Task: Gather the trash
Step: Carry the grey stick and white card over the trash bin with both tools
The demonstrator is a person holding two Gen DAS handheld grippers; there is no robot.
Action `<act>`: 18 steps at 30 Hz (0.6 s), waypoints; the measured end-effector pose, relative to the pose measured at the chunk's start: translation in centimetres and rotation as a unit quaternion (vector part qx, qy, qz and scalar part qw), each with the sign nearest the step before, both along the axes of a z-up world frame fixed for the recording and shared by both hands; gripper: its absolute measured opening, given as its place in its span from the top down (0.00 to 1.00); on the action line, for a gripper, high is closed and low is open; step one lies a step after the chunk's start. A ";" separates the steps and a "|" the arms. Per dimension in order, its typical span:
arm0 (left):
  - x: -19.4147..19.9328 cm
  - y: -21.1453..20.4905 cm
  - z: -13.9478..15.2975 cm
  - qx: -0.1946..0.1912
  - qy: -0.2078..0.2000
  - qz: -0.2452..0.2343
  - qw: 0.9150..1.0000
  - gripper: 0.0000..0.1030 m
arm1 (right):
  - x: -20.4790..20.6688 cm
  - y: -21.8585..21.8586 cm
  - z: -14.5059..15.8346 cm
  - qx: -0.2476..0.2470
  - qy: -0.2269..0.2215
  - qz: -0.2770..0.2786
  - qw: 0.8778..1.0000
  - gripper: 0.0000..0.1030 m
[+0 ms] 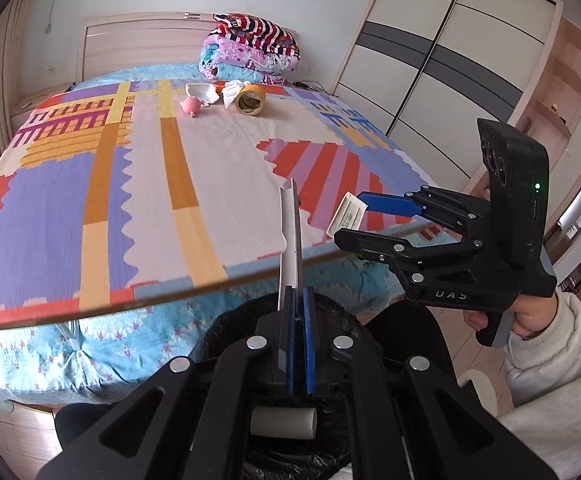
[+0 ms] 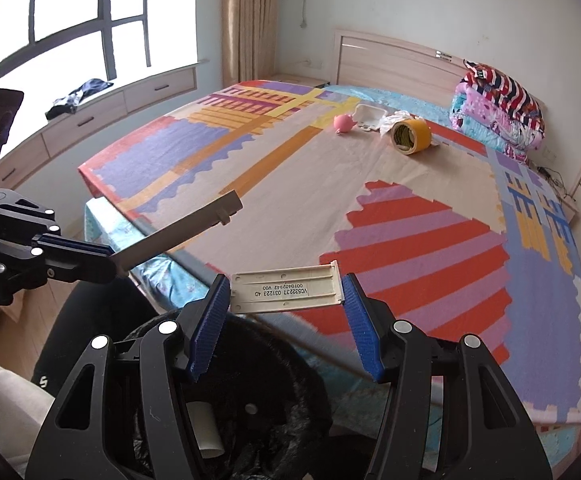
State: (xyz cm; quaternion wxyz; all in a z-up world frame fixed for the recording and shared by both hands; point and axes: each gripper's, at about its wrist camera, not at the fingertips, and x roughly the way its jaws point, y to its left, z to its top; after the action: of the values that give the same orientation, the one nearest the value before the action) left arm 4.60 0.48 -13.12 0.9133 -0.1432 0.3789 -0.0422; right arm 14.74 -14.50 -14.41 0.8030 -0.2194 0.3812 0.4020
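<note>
My left gripper (image 1: 299, 300) is shut on a long grey plastic strip (image 1: 290, 240), held above a black trash bag (image 1: 250, 320); the gripper also shows in the right wrist view (image 2: 108, 266) with the strip (image 2: 178, 236). My right gripper (image 2: 284, 300) holds a beige labelled plastic cover (image 2: 286, 290) between its blue pads (image 2: 210, 320) over the bed's front edge; it also shows in the left wrist view (image 1: 350, 220) with the cover (image 1: 346, 216). A cardboard tube (image 2: 204, 428) lies in the bag (image 2: 270, 400).
On the patterned bed cover (image 1: 210, 160), far side, lie a yellow tape roll (image 1: 250, 100), crumpled white paper (image 1: 232, 90), a white shell piece (image 1: 200, 92) and a pink toy (image 1: 191, 107). Folded quilts (image 1: 250, 48) are at the headboard. A wardrobe (image 1: 430, 60) stands right.
</note>
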 end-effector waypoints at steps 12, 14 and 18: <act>-3.7 -2.8 -2.7 0.010 0.052 -0.041 0.998 0.97 | -4.3 -1.2 -4.8 -0.023 0.062 0.012 0.998 0.44; -3.9 -3.0 -3.3 0.010 0.059 -0.045 0.997 0.97 | -4.6 -1.3 -5.7 -0.029 0.074 0.011 0.997 0.44; -3.4 -2.8 -6.1 0.006 0.098 -0.043 0.994 0.97 | -4.8 -1.4 -7.5 -0.042 0.094 0.010 0.995 0.44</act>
State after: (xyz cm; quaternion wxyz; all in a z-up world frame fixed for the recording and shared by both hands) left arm 1.21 -2.30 -19.19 0.8699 -0.1244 0.4728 -0.0651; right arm 9.94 -15.90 -21.88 0.7493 -0.2181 0.4695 0.4129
